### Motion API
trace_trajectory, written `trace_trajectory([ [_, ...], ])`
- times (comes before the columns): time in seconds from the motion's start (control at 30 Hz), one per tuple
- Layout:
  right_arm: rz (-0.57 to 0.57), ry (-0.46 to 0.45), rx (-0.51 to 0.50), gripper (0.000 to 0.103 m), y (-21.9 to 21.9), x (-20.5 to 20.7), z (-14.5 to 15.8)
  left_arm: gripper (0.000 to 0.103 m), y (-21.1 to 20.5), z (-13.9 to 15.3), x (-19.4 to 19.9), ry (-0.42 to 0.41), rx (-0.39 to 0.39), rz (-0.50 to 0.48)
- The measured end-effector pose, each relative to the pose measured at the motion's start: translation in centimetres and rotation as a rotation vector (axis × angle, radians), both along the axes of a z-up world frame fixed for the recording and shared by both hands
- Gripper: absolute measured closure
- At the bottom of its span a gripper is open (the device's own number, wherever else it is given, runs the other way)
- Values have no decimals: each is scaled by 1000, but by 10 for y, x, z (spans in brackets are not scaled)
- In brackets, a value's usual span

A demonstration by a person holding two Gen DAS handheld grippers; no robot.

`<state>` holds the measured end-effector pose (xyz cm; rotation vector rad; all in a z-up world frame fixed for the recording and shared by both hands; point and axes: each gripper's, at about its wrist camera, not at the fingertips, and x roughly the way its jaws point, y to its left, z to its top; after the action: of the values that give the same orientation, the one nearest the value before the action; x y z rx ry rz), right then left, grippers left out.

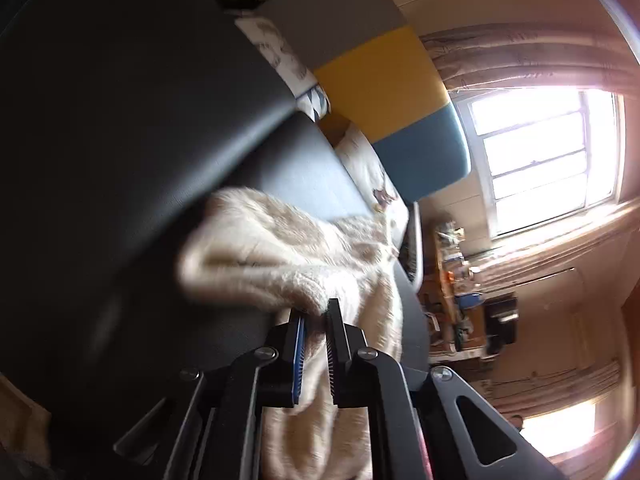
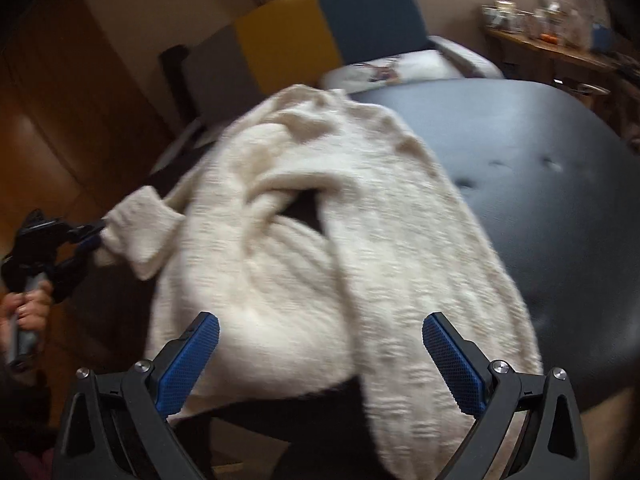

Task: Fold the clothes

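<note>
Where the cream knit sweater [image 2: 304,216] lies: spread and rumpled across the dark padded seat [image 2: 540,168], body bunched toward the seat's near edge, one long panel trailing off that edge toward the right gripper. Cuffed sleeve [image 2: 136,236] pulled out sideways past the seat's left edge, lifted clear of the seat.

Left gripper [image 1: 316,320]: jaws pressed nearly together, pinching the sleeve cuff between the pads; knit seen bulging just beyond the fingertips in the left wrist view. Same gripper seen from the right wrist view at the sweater's left, gripped by a hand [image 2: 28,308] around its handle, pointed toward the sweater and angled downward. Motion blur on the fabric in both views.

Right gripper [image 2: 320,356]: jaws spread wide, blue textured pads [image 2: 188,364] apart on either side of the sweater's near hem, nothing clamped between them. Pointed down at the sweater from its near side, hovering over it; contact with the knit not determinable.

Beyond the sweater's far side: headboard [image 2: 320,28] in grey, yellow and teal panels, with printed bedding [image 2: 400,68] at its foot. Farther right of the sweater: wooden table [image 2: 560,48] crowded with jars and small items, contents too blurred to identify. Bright window [image 1: 548,152] with curtains past the headboard.

No legible labels or writing.
</note>
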<state>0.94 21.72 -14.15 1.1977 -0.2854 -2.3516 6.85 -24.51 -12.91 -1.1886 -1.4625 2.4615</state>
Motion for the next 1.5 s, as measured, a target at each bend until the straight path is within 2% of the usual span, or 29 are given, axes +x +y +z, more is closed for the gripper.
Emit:
trace_trajectory([
  [0.1, 167, -14, -40, 0, -47, -13, 5, 94, -28, 9, -23, -99, -119, -21],
  [0.17, 191, -40, 45, 0, -71, -27, -6, 93, -36, 2, -37, -177, -183, -30],
  [0.23, 102, -105, 200, 0, -76, -47, -30, 92, -16, 2, -38, -217, -234, -68],
  [0.33, -20, -162, 238, 0, -53, -63, -57, 89, -33, -6, -25, -205, -231, -38],
  [0.43, -87, -160, 265, 0, -37, -60, -58, 89, -29, 11, -4, -159, -251, -4],
  [0.5, -97, -170, 237, 0, -30, -58, -57, 88, -5, 18, 1, -89, -213, -99],
  [0.6, -88, -174, 223, 0, -29, -54, -54, 86, 50, 16, -8, -25, -128, -330],
  [0.67, -86, -178, 185, 0, -29, -52, -47, 86, 92, 6, -19, -28, -123, -458],
  [0.77, -61, -94, 87, 0, -22, -50, -16, 86, 144, -13, -36, -62, -155, -600],
  [0.83, -65, -47, 173, 0, -20, -57, -2, 86, 169, -29, -45, -106, -186, -660],
  [0.9, -90, -31, 254, 0, -12, -70, 3, 86, 184, -42, -51, -151, -217, -701],
  [0.97, -135, -78, 289, 0, 10, -91, -6, 86, 189, -48, -43, -173, -289, -732],
  [1.03, -154, -166, 259, 0, 32, -110, -24, 88, 188, -49, -38, -175, -324, -754],
  [1.07, -142, -219, 213, 0, 39, -117, -34, 88, 187, -49, -38, -177, -330, -763],
  [1.17, -139, -281, 218, 0, 54, -131, -63, 98, 174, -55, -44, -218, -315, -778],
  [1.3, -144, -258, 415, 0, 66, -151, -71, 99, 155, -53, -49, -241, -336, -798],
  [1.37, -144, -256, 453, 0, 73, -164, -72, 99, 146, -50, -43, -247, -348, -808],
  [1.5, -158, -274, 498, 0, 90, -190, -69, 99, 144, -46, -43, -243, -426, -837],
])
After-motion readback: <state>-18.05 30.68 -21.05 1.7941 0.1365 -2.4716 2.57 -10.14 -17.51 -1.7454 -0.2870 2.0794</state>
